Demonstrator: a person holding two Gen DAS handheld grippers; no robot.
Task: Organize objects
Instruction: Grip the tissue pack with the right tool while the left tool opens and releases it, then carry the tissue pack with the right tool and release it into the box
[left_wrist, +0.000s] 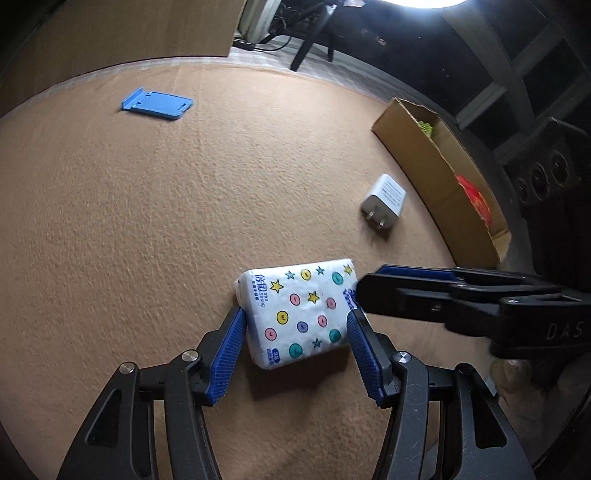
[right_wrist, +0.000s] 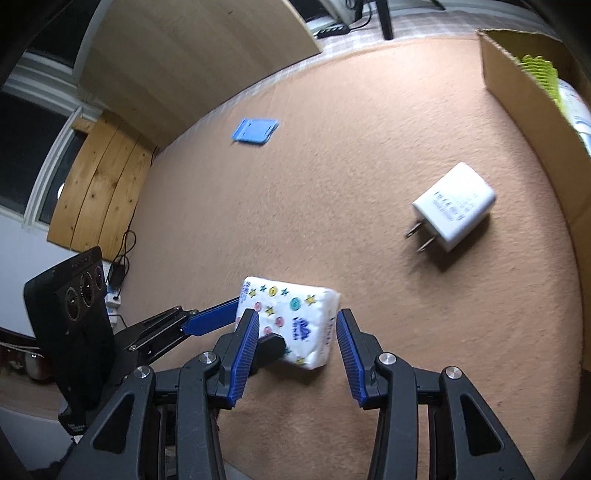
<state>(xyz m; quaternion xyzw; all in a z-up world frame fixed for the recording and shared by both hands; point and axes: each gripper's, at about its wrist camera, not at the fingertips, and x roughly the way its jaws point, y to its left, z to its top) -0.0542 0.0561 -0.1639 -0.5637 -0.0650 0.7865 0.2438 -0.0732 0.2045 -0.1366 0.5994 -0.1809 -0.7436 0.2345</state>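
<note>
A white tissue pack (left_wrist: 303, 306) printed with coloured dots and stars lies low over the tan carpet (left_wrist: 147, 221). My left gripper (left_wrist: 295, 313) stands open around it, with a blue pad tip close at each end of the pack. In the right wrist view the left gripper's fingers (right_wrist: 210, 319) come in from the left, one on either side of the pack (right_wrist: 295, 314). My right gripper (right_wrist: 296, 312) is open and hovers a little above the pack, which shows through the gap between its pads. Its tips reach only the pack's right corner.
A white plug charger (left_wrist: 384, 201) (right_wrist: 454, 218) lies on the carpet to the right. Beyond it stands an open cardboard box (left_wrist: 424, 166) (right_wrist: 524, 103) holding yellow and red items. A flat blue stand (left_wrist: 157, 103) (right_wrist: 255, 131) lies far left. A wooden board (right_wrist: 192, 55) leans at the back.
</note>
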